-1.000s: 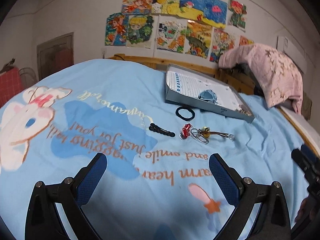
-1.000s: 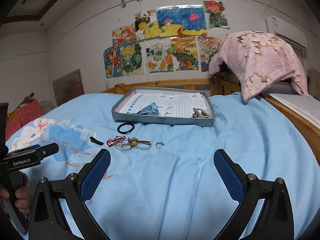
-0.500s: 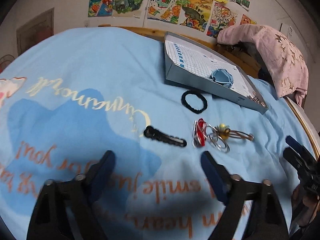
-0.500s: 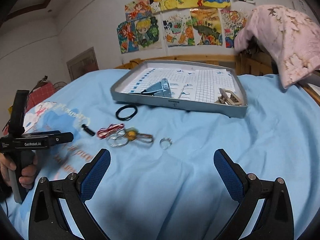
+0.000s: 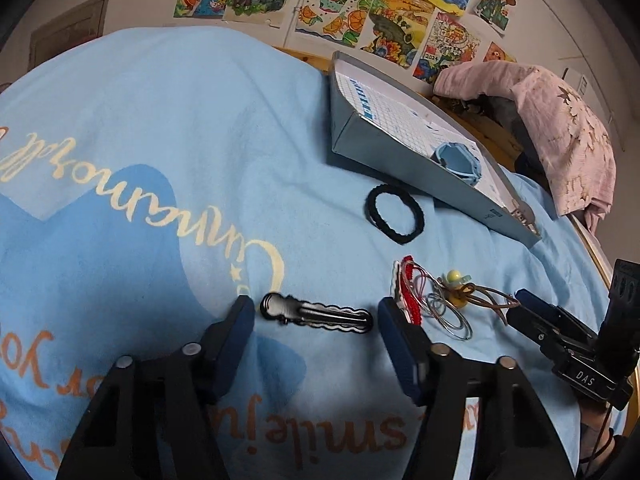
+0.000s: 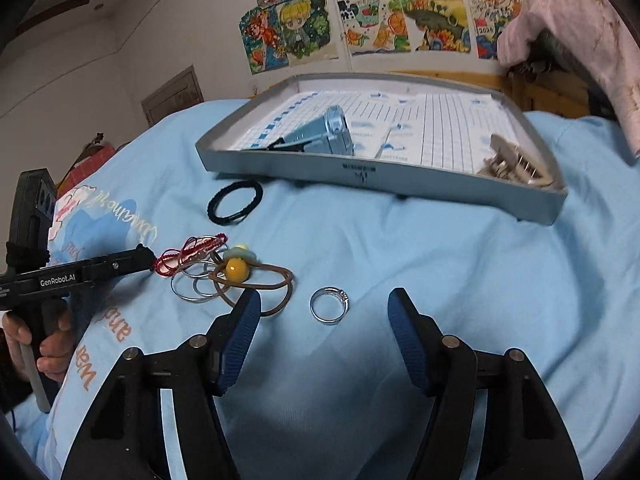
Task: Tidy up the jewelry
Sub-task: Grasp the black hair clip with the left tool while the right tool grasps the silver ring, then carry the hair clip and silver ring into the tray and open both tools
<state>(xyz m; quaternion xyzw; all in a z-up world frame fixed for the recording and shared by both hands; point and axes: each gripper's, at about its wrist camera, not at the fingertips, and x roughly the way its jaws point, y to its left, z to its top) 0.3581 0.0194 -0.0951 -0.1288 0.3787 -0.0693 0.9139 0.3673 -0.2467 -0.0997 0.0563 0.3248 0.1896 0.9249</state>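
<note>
Left gripper [image 5: 314, 314]: jaws closing, black wavy metal hair clip [image 5: 316, 315] lying flat between the blue pads, not yet pressed. Right gripper [image 6: 325, 310]: jaws closing, silver finger ring with small stone [image 6: 329, 305] flat between the pads, untouched. Both items on light blue printed bedspread [image 6: 440, 264]. Tangle of red cord, thin silver hoops and brown elastic with yellow bead [image 6: 216, 268] just left of the ring; black elastic hair tie [image 5: 394, 215] beyond it, near the grey shallow tray with grid paper lining [image 6: 380, 176]
</note>
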